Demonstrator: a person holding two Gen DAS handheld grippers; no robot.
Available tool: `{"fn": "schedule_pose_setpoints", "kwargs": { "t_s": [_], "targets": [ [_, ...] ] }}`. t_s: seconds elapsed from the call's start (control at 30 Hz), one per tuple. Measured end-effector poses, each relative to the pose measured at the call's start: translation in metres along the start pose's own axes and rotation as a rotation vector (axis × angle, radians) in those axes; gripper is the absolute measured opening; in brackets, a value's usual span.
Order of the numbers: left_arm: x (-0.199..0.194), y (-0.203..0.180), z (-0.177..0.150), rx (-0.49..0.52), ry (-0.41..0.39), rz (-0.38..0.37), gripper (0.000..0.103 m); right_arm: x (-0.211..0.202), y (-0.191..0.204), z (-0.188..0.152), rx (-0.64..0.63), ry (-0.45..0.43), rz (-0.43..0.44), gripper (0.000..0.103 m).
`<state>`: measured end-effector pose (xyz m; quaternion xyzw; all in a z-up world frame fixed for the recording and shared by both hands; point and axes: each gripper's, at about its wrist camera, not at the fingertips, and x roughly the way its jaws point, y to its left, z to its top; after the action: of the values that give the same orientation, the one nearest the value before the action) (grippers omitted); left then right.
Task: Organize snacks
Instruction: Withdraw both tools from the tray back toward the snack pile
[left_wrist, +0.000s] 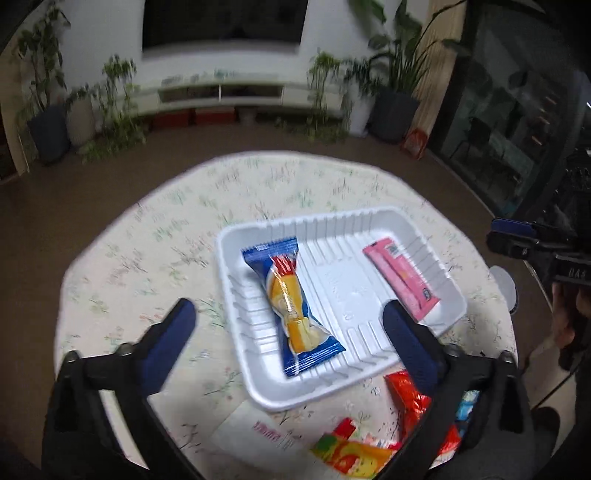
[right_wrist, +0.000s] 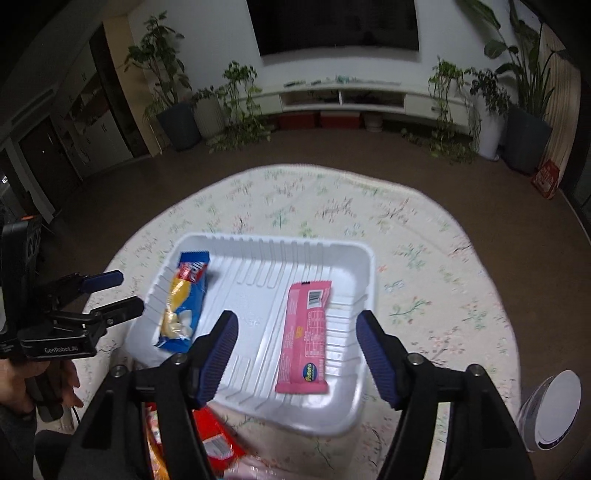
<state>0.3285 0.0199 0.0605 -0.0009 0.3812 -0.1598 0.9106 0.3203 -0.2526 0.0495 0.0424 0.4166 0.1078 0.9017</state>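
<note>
"GenRobot.AI" on the left tool's body (right_wrist: 59, 349), "Pocono"-like logo, unclear, on pink snack bar (right_wrist: 304, 336)

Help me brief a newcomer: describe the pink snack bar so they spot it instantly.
Start at the round table with the floral tablecloth, then find the white ribbed tray on it. Two snacks lie inside; the pink bar is the flat one on the right side, unlike the blue-and-yellow packet on the left.

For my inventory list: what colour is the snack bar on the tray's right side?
Pink snack bar, clearest in the right wrist view.
</note>
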Motion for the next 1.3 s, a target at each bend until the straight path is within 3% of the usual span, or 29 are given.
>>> {"fn": "schedule_pose_setpoints", "kwargs": {
  "t_s": [0.2, 0.27, 0.37, 0.5, 0.6, 0.77, 0.87, 0.97, 1.1, 1.17, 1.3],
  "targets": [
    [-0.090, 0.014, -0.045, -0.074, -0.040, 0.040, 0.103, -0.101, -0.004, -0.034, 0.011, -0.181, 0.057, 0.083],
    [-0.118, 0.024, -0.071, -0.150, -0.064, 0.008, 0.103, -0.128, -0.004, -0.055, 0.022, -0.228, 0.091, 0.089],
    [-0.142, 0.027, -0.117, -0.205, -0.031, 0.010, 0.103, -0.164, 0.001, -0.105, 0.067, -0.263, 0.172, 0.094],
    [-0.164, 0.014, -0.183, -0.245, 0.007, -0.049, 0.103, -0.185, 0.018, -0.169, 0.105, -0.260, 0.252, 0.095],
    [-0.169, 0.001, -0.233, -0.277, 0.034, -0.101, 0.103, -0.190, 0.025, -0.223, 0.220, -0.268, 0.363, 0.095],
    [-0.172, -0.019, -0.286, -0.290, 0.077, -0.090, 0.103, -0.176, 0.041, -0.276, 0.334, -0.214, 0.455, 0.095],
    [-0.168, -0.037, -0.295, -0.263, 0.104, -0.098, 0.102, -0.156, 0.047, -0.287, 0.396, -0.110, 0.547, 0.096],
    [-0.166, -0.045, -0.284, -0.270, 0.094, -0.142, 0.102, -0.146, 0.052, -0.290, 0.445, -0.067, 0.616, 0.096],
    [-0.160, -0.055, -0.279, -0.230, 0.096, -0.102, 0.102, -0.153, 0.057, -0.294, 0.446, -0.118, 0.607, 0.097],
    [-0.159, -0.057, -0.277, -0.217, 0.080, -0.125, 0.102, -0.155, 0.063, -0.294, 0.414, -0.132, 0.573, 0.103],
    [-0.160, -0.057, -0.268, -0.178, 0.080, -0.102, 0.102, -0.158, 0.065, -0.292, 0.375, -0.136, 0.557, 0.103]
  ]
}}
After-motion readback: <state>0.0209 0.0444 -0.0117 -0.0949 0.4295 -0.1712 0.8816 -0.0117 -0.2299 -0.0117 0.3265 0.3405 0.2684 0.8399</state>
